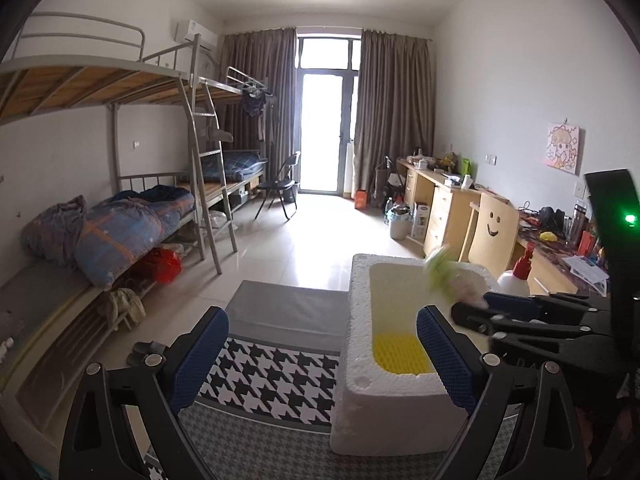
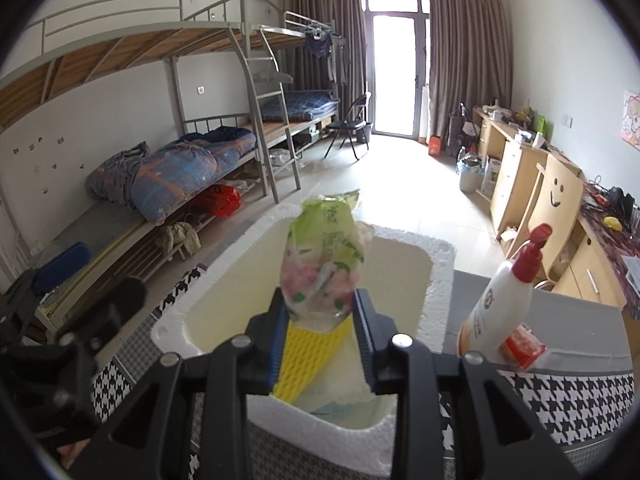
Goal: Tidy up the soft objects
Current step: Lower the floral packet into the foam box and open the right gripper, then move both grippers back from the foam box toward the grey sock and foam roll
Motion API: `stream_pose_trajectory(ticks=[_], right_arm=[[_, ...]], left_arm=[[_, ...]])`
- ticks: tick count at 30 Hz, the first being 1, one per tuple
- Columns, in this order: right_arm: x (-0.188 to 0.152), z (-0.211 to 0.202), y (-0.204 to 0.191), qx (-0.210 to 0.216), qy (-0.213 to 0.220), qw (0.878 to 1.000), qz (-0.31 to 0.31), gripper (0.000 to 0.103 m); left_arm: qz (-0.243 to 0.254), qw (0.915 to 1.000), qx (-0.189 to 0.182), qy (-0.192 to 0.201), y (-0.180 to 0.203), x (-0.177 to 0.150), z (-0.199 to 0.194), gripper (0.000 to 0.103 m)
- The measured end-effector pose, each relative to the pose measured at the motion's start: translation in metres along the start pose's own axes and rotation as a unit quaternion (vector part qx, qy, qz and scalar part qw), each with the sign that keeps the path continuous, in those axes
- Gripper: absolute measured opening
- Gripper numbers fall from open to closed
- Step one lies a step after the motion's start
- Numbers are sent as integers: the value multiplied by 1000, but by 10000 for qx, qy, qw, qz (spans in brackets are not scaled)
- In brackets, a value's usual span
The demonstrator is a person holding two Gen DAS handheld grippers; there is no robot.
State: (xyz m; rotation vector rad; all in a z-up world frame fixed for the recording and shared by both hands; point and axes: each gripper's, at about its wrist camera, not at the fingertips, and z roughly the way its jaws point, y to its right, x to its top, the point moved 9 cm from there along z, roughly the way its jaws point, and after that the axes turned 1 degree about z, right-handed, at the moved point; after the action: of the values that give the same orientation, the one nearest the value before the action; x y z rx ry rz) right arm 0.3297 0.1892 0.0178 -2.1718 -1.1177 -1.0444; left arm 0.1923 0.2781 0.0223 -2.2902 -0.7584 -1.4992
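A soft green and pink tissue pack (image 2: 324, 256) stands upright between the blue pads of my right gripper (image 2: 320, 312), which is shut on its lower end above the white foam box (image 2: 440, 264). Inside the box lie a yellow sponge (image 2: 308, 352) and a pale plastic pack (image 2: 344, 400). In the left wrist view the same pack (image 1: 444, 276) is blurred over the box's (image 1: 360, 320) right rim, with the right gripper (image 1: 470, 308) reaching in from the right. My left gripper (image 1: 322, 314) is open wide at the box's near left corner, nothing between its fingers. The yellow sponge (image 1: 400, 352) shows in the box.
A white pump bottle with a red top (image 2: 496, 304) and a small red packet (image 2: 524, 348) stand right of the box. The box rests on a houndstooth cloth (image 1: 272, 376) over a grey surface (image 1: 288, 308). Bunk beds (image 1: 120, 220) line the left wall and desks (image 1: 444, 208) the right.
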Motion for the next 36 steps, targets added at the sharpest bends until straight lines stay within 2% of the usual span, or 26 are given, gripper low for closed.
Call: stream_pose_trajectory(ticks=[2, 5, 13, 17, 20, 36], right_arm=[[-3, 5, -1, 128, -188, 9997, 9, 58], [-4, 4, 1, 82, -165, 9998, 10, 69], [-5, -10, -1, 61, -19, 10000, -43, 71], [-5, -17, -2, -61, 71, 9999, -143, 82], [-4, -23, 0, -189, 182, 9995, -165, 85], [-13, -55, 4, -228, 355, 9991, 62, 86]], left_arm=[[0, 10000, 25, -19, -1, -2, 1, 96], [11, 10000, 45, -44, -2, -4, 1, 96], [62, 9999, 30, -73, -2, -5, 0, 96], [73, 10000, 40, -30, -1, -5, -5, 96], [90, 9999, 48, -62, 0, -7, -8, 96], [203, 9998, -72, 50, 16, -12, -34, 96]])
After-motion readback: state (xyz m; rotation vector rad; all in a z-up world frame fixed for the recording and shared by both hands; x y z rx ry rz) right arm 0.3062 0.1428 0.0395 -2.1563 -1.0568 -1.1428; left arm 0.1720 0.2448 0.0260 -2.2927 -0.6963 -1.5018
